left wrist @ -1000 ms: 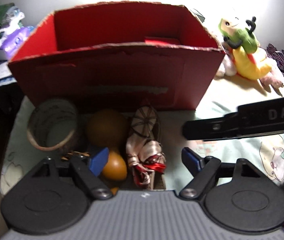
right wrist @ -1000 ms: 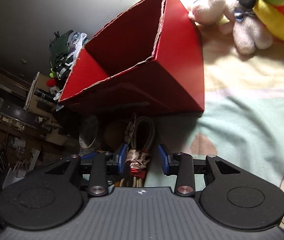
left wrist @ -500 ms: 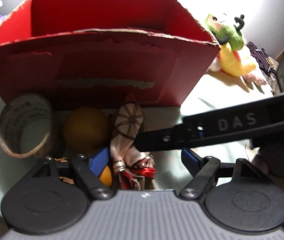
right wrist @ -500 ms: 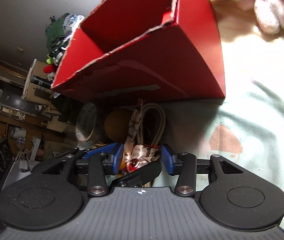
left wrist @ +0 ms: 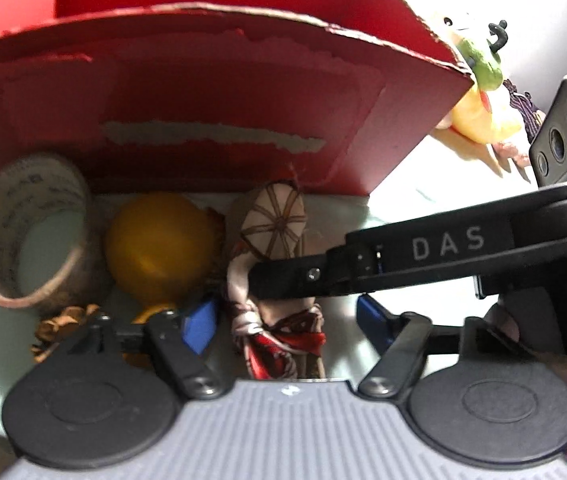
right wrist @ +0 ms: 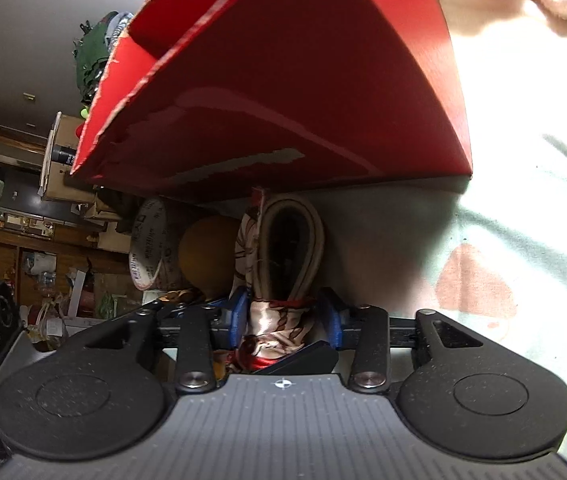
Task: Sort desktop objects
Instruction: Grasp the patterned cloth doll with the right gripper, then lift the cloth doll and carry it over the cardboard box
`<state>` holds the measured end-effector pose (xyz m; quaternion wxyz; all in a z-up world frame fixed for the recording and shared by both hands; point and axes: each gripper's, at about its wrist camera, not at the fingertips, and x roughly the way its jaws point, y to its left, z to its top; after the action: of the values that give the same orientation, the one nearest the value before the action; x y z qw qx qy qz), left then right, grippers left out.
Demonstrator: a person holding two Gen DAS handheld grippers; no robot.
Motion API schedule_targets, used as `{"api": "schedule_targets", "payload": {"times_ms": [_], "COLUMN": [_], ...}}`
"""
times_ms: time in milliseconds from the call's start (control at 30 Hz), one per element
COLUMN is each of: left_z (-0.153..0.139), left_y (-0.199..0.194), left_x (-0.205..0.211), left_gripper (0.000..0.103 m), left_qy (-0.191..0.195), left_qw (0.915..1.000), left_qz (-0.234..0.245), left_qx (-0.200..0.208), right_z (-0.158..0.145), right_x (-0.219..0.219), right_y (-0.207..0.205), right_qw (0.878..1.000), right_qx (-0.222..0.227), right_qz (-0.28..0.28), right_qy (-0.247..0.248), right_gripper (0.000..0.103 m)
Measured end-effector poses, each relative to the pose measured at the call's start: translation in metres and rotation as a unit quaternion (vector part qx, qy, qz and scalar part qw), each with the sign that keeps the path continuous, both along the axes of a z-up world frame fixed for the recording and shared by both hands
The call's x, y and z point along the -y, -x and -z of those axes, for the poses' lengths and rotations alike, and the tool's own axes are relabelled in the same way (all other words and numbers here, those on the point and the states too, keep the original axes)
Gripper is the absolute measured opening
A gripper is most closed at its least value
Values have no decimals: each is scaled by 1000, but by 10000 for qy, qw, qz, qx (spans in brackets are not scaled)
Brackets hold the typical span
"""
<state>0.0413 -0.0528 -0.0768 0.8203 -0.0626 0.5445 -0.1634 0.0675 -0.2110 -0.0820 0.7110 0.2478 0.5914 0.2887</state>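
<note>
A cream band wrapped in a red-patterned silk scarf (left wrist: 275, 280) lies in front of the red cardboard box (left wrist: 211, 92). It also shows in the right wrist view (right wrist: 279, 280). My right gripper (right wrist: 285, 320) has its blue pads on both sides of the scarf bundle; the jaws stand apart, close to it. My left gripper (left wrist: 287, 320) is open, with the bundle between its pads. The right gripper's black arm (left wrist: 423, 256) crosses the left view over the bundle. A yellow gourd-shaped toy (left wrist: 159, 244) and a tape roll (left wrist: 23, 240) lie left of the bundle.
The red box (right wrist: 283, 92) stands just behind the objects. Plush toys (left wrist: 483, 96) lie at the back right on the pale printed cloth (right wrist: 523, 240). A small brown dried-flower piece (left wrist: 63, 320) lies near my left finger. Cluttered shelves (right wrist: 23, 240) are to the left.
Both grippers have moved forward toward the box and the scarf bundle. The right gripper has come down around the bundle, its arm now crossing over it in the left view.
</note>
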Motion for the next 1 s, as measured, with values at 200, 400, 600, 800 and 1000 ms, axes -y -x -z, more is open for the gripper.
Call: {"api": "schedule_targets", "payload": {"times_ms": [200,400,600,800,1000], "left_z": [-3,-6,-12,-29,-56], "left_y": [0,2,4,10,12], "left_x": [13,34,57,88,120], "left_gripper": [70,62,58,57,57], "left_qy": [-8,47,163,254,391], "left_qw": [9998,9986,9963,9916,9848], "left_qz": [186,502,817,1184,1441], "left_qx": [51,127,209,450,883], "right_z": [-2,-8,-12,-18,-34], "right_x": [13,41,78,122,170], "right_y": [2,7,15,31,43], "right_qw": [10000,9999,9989,9966,9915], "right_qx": [-5,58,141,263,576], "right_qz": [-11,138,435,757,1151], "right_qy": [-63,-2,119,186,181], "right_gripper": [30,29,29,29,29]}}
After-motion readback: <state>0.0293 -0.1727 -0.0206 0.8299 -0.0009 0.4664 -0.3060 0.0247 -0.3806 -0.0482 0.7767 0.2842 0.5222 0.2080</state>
